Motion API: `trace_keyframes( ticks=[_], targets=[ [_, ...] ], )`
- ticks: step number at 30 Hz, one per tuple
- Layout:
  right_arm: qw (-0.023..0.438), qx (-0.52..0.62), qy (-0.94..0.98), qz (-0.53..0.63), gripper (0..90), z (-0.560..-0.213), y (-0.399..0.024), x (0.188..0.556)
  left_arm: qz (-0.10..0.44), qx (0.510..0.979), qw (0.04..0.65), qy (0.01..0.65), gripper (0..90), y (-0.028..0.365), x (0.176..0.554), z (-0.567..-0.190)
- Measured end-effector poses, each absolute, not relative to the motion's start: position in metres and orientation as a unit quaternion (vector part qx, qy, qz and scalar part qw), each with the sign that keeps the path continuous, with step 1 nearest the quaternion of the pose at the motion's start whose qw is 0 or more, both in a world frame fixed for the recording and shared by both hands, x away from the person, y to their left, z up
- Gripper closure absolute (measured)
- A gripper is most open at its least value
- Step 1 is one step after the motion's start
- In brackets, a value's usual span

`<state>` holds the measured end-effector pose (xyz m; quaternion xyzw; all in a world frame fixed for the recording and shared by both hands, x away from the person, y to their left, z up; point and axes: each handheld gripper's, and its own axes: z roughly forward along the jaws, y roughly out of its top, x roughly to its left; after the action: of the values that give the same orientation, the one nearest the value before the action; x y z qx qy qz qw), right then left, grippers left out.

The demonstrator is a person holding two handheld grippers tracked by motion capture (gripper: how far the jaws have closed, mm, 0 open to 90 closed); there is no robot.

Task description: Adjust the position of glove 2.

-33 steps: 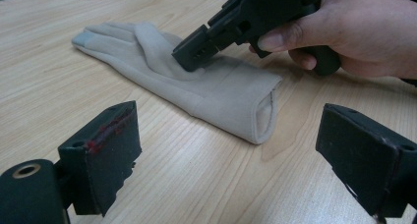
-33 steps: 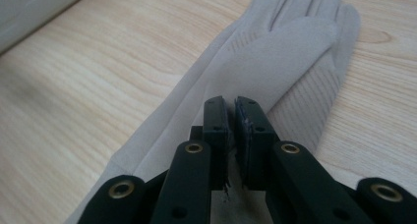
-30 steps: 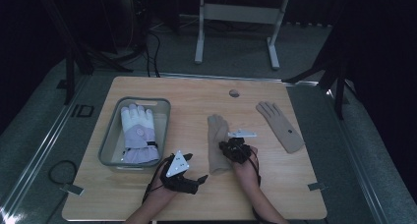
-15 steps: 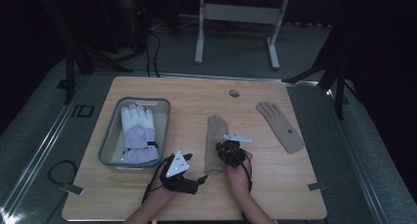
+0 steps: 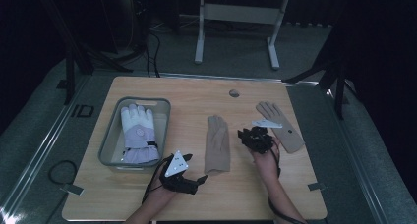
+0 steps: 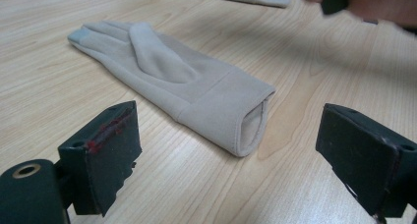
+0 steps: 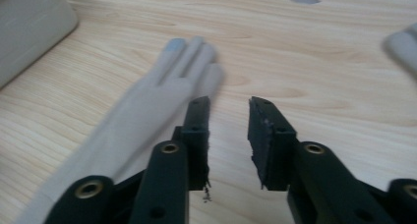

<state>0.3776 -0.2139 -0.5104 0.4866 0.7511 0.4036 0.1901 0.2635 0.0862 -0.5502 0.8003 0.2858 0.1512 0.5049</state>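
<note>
While a beige glove (image 6: 177, 81) is lying flat, cuff facing the wide-spread left gripper (image 6: 231, 160), right gripper (image 7: 228, 135) being held just beside it, jaws apart, empty.

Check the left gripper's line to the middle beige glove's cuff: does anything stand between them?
Nothing visible does. The left gripper is open, its jaws either side of bare table, with the glove's cuff straight ahead.

We see a dark room around the lit table (image 5: 196, 94); the beige glove (image 7: 147, 111) looks blurry.
</note>
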Motion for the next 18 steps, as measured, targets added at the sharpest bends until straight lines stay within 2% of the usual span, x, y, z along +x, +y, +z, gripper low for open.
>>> trace_keyframes(
  ticks=[7, 13, 18],
  targets=[
    [0.202, 0.476, 0.757, 0.399, 67.1, -0.504, -0.265, 0.386, 0.150, 0.800, 0.506, 0.287, 9.7, 0.087, 0.264, -0.550],
    [0.222, 0.487, 0.759, 0.372, 56.7, -0.506, -0.314, 0.398, 0.148, 0.801, 0.506, 0.284, 9.7, 0.085, 0.263, -0.550],
    [0.220, 0.485, 0.768, 0.357, 56.2, -0.508, -0.337, 0.413, 0.145, 0.801, 0.509, 0.281, 9.7, 0.084, 0.262, -0.550]
  ],
)
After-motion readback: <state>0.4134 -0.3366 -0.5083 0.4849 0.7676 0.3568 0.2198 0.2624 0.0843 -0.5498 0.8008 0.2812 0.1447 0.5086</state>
